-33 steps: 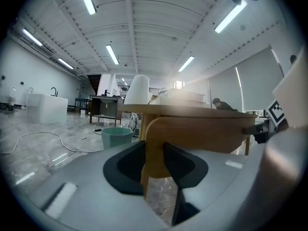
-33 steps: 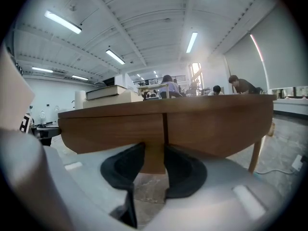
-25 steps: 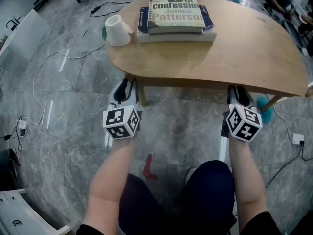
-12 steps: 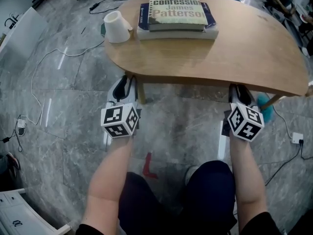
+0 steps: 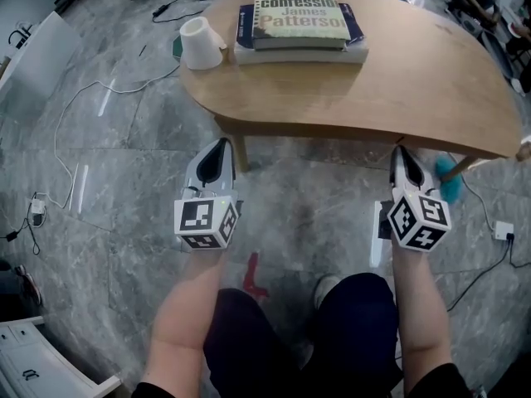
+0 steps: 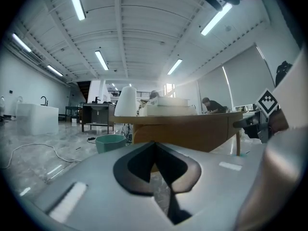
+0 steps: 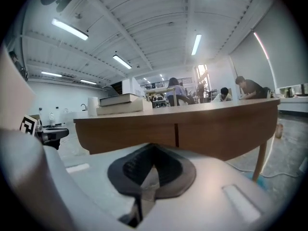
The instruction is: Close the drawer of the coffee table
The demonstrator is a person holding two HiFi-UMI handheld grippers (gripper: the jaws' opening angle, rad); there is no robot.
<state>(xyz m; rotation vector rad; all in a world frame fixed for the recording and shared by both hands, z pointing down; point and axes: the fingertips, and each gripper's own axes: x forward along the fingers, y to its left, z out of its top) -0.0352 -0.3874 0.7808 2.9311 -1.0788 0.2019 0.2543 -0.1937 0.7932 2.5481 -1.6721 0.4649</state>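
Having just closed empty, left gripper [image 5: 221, 144], right gripper [image 5: 399, 151]

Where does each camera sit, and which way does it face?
Head view: on the person's head, looking steeply down at the coffee table; arms, legs, left tool and right tool show.
Left gripper view: on the left tool, looking along its shut jaws at the table's side; right tool at right.
Right gripper view: same from the right tool; left tool at left.
Shared: both gripper views show the books.
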